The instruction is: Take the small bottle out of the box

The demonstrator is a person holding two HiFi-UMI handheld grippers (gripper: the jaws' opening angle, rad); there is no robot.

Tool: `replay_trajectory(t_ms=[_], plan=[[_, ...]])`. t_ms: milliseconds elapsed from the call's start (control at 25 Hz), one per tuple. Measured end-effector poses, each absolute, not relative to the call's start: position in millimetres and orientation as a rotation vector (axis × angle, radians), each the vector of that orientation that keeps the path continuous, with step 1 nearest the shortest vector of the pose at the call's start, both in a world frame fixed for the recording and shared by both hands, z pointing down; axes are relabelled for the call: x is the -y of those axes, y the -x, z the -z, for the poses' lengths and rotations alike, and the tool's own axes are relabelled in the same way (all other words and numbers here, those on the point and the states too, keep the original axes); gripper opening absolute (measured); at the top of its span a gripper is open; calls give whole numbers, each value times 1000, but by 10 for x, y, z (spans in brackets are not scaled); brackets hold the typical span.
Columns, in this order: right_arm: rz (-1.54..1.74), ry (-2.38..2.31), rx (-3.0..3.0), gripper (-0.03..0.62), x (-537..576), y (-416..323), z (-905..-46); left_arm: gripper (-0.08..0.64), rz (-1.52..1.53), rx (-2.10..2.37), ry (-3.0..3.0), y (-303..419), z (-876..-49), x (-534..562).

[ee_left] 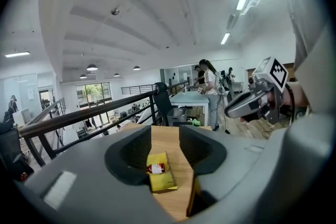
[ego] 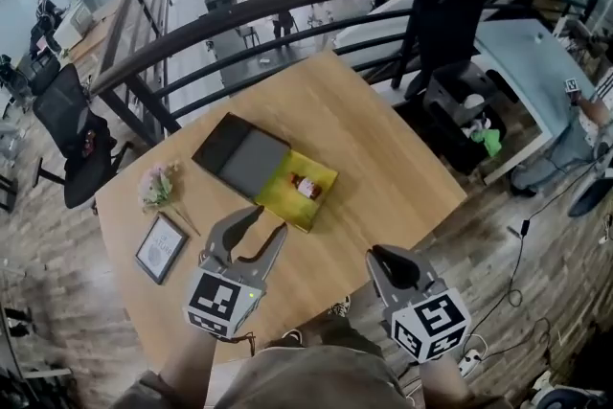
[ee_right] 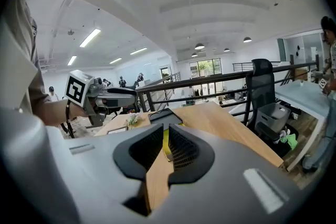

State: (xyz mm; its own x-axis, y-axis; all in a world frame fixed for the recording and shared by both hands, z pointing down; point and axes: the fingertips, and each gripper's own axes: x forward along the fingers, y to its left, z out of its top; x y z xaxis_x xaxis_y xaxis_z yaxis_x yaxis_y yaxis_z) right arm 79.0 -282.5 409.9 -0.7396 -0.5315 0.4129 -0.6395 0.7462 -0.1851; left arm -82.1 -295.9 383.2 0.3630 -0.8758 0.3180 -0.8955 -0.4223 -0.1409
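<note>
The reach is just beginning: the left gripper [ego: 265, 223] is hovering over the table with its jaws standing apart and empty, lining up on the small bottle [ego: 306, 187], which is lying on its side at about 1 o'clock from it. The bottle is sitting alone in the yellow tray of the open box [ego: 324, 173], whose dark lid [ego: 239, 153] is lying at the tray's 10 o'clock. The right gripper [ego: 381, 256] is waiting at the bottle's 5 o'clock, jaws drawn almost together on nothing. The next move is likely calling for a forward, downward approach straddling the bottle's body.
</note>
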Motion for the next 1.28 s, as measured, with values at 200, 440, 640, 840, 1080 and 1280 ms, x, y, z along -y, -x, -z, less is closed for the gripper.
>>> replay_trajectory(t_ms=[200,440,640,840,1080,1280], plan=[[-465,-769,2661,43,3065,-657,-4128,169,-623,1716,-2498,844,-3918,3181],[-471,-683,2676,43,3236,-496,-4188,169,-645,1698,-2455,843,-4082,3264],[-523,-698,2658,43,3262,-461,-4286,172,-688,1660,-2477,873,-4186,3326],[-600,-708,2643,41,3237,-416,-4349,176,-756,1579,-2582,861,-4192,3464],[-623,-703,2639,41,3301,-302,-4430,238,-970,1355,-2745,798,-4418,3741],[-638,-682,2617,41,3343,-221,-4573,238,-1074,1076,-2886,691,-4770,3914]])
